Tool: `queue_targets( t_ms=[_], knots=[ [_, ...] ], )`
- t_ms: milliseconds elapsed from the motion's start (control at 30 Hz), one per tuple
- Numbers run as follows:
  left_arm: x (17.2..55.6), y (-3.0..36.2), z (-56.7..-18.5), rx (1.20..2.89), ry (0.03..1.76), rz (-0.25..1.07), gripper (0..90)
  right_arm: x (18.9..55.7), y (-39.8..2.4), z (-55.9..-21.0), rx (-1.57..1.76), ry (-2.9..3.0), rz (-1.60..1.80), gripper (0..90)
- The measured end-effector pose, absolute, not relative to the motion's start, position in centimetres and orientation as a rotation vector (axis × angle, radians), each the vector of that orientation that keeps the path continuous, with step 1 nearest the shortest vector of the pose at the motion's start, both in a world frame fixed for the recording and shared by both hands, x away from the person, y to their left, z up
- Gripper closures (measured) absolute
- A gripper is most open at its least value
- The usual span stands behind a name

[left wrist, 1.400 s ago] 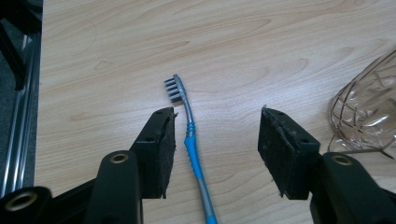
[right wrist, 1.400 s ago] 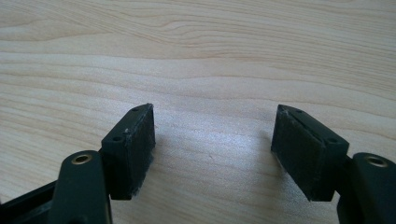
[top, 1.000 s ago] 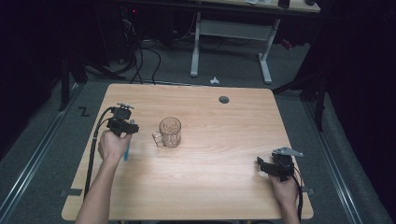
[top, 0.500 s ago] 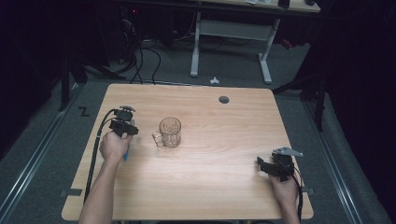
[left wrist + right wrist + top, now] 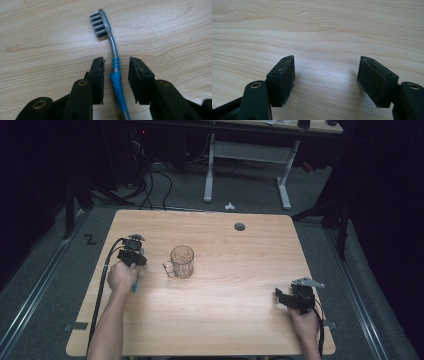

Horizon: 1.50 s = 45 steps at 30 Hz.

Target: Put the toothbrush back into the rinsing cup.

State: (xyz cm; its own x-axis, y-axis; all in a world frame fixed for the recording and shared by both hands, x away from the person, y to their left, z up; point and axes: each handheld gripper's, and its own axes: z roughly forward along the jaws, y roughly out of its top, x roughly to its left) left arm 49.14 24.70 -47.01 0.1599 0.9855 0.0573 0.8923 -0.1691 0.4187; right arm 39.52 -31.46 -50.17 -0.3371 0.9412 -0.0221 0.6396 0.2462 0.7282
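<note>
A toothbrush [image 5: 115,72] with a blue grip, a grey neck and grey bristles lies flat on the wooden table [image 5: 225,320]. My left gripper [image 5: 116,71] points down over it, open. One jaw stands on each side of the grip, and a small gap shows on both sides. In the high view my left gripper [image 5: 135,259] is at the table's left, and the blue handle end [image 5: 134,288] sticks out below the hand. A clear glass mug [image 5: 182,261] stands upright just right of it. My right gripper [image 5: 281,296] rests open near the front right corner, nothing between its jaws [image 5: 325,80].
A round dark cable hole [image 5: 240,226] sits near the table's far edge. Beyond the table stand white desk legs [image 5: 208,170], and a small white object [image 5: 229,206] lies on the floor. The left gripper's cable [image 5: 102,280] trails down along the forearm.
My left gripper has shifted very slightly to the right over the toothbrush. The right gripper and the mug have stayed where they were.
</note>
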Motion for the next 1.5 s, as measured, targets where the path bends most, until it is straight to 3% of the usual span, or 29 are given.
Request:
queue_targets(
  t_ms=[800, 1500],
  knots=[
    [49.50, 25.35, -47.18, 2.130, 1.806, 0.389, 78.6, 39.52, -31.46, -50.17, 1.438, 2.064, 0.873, 30.5],
    [49.46, 25.71, -47.14, 2.144, 1.790, 0.378, 80.0, 39.52, -31.46, -50.17, 1.439, 2.064, 0.873, 30.5]
  ],
)
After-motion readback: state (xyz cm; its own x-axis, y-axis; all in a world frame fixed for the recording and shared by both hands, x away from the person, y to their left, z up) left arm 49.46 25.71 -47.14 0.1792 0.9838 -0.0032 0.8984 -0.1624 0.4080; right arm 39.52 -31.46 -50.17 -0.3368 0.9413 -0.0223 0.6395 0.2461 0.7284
